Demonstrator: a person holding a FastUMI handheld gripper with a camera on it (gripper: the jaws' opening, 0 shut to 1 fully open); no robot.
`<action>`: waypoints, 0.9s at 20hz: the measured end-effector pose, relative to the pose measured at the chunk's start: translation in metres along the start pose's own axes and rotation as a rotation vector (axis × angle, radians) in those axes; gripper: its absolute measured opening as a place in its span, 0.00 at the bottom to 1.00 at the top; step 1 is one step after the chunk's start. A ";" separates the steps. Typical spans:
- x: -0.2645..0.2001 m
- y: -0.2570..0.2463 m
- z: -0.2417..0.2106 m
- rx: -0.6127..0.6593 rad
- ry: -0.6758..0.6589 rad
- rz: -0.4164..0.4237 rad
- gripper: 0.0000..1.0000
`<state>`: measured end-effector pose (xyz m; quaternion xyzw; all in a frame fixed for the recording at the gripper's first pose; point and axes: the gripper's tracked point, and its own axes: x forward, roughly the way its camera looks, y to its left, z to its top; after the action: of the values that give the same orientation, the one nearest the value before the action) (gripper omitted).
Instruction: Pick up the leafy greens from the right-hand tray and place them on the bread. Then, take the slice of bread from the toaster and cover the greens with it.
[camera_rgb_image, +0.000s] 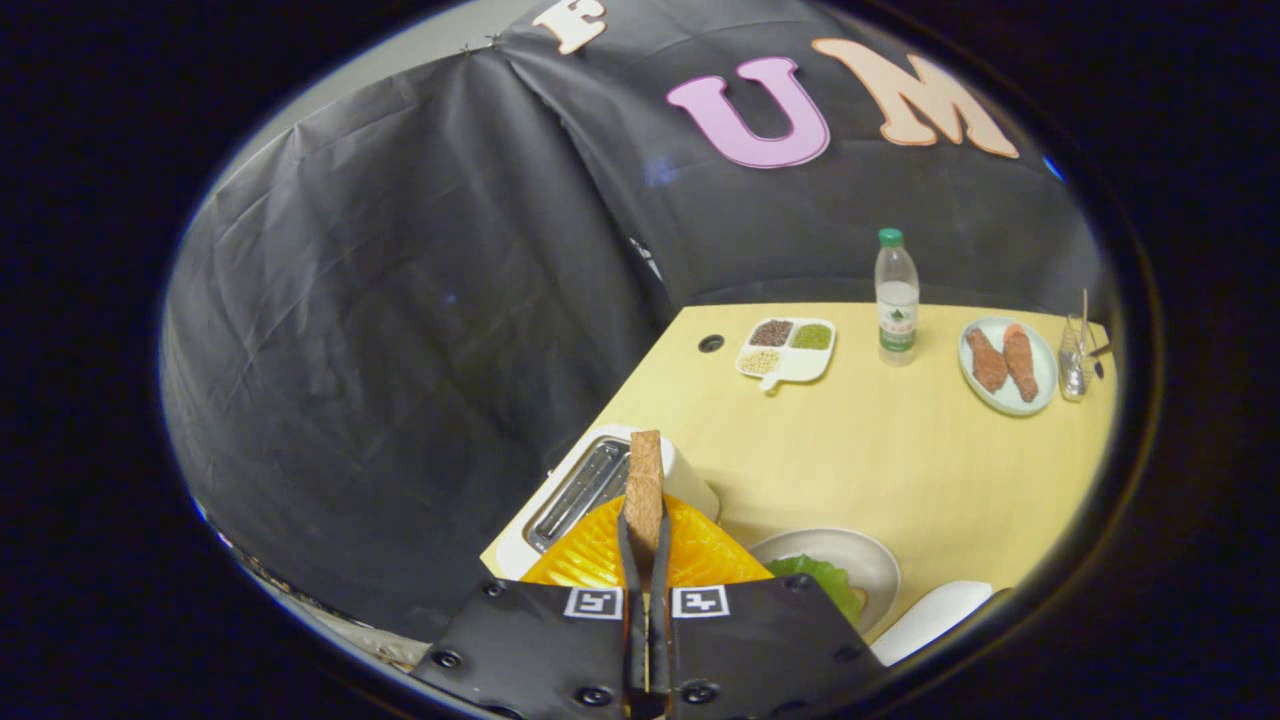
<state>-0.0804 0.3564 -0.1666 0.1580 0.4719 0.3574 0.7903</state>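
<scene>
The fingers (645, 545) pinch the slice of bread (645, 490) edge-on, its long axis pointing straight ahead above the toaster (590, 480).

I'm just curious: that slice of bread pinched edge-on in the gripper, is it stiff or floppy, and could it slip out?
The bread slice stands straight up from the gripper without sagging, so it is probably stiff, likely toasted. It looks thin and light. The hold is only on its lower edge, so it might pivot or crumble if squeezed hard.
</scene>
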 end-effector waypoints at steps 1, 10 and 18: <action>-0.002 -0.009 -0.004 0.011 0.001 -0.009 0.04; -0.007 -0.052 -0.050 0.077 0.011 -0.047 0.04; -0.010 -0.079 -0.090 0.202 0.013 -0.047 0.04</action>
<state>-0.1280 0.2868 -0.2524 0.2232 0.5143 0.2905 0.7754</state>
